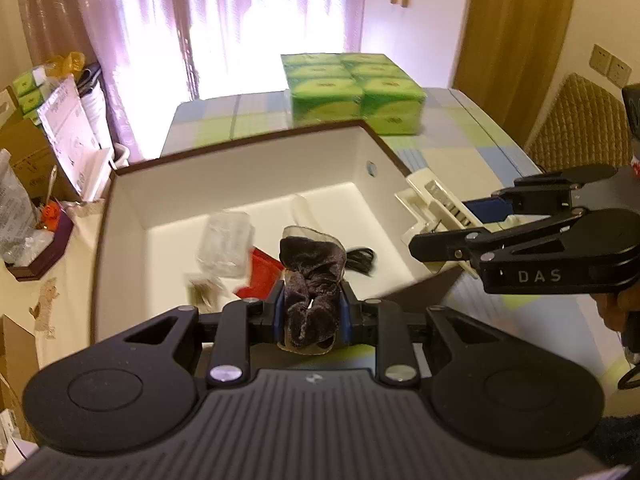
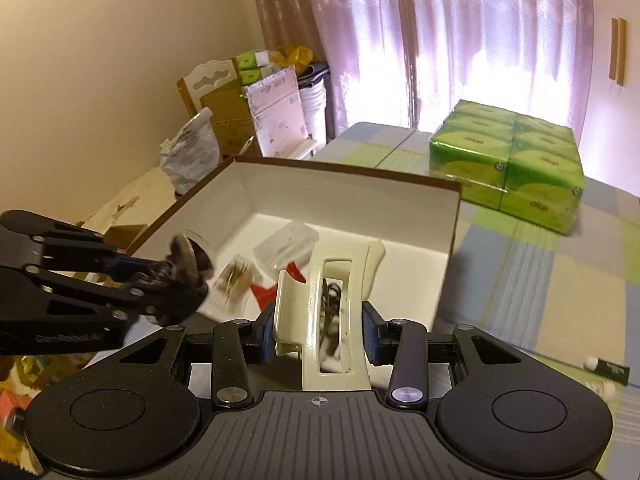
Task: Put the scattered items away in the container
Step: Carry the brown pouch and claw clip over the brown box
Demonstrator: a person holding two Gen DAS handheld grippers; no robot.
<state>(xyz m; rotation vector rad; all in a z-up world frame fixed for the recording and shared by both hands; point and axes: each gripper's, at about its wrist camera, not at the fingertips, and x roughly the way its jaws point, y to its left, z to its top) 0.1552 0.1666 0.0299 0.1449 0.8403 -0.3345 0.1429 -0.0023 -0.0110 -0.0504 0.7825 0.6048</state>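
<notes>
Step in hand: delivery of two items to the box, white inside with a brown rim, standing open on the table; both are carried, neither is yet released

Left gripper: fingers closed tight on a dark velvet scrunchie, held above the box's near edge, over the interior

Right gripper: fingers closed on a cream hair claw clip, held over the box's near right side; from the left wrist view it sits at the right wall, so whether it is fully over the opening cannot be told

Already inside the box: clear plastic case, red piece, small packet with gold-coloured contents, dark tangle of hair ties, partly hidden behind the clip in the right wrist view

Next move, as judged: bring each gripper lower and further over the floor of the box, then open the fingers; the soft scrunchie may cling to the pads, the rigid clip should drop cleanly

In the way: the two grippers are close together over the near edge and could collide; the box's walls are tall

Beyond the box: green tissue pack behind it on the table; dark green tube to its right, still outside; cartons and bags to its left
</notes>
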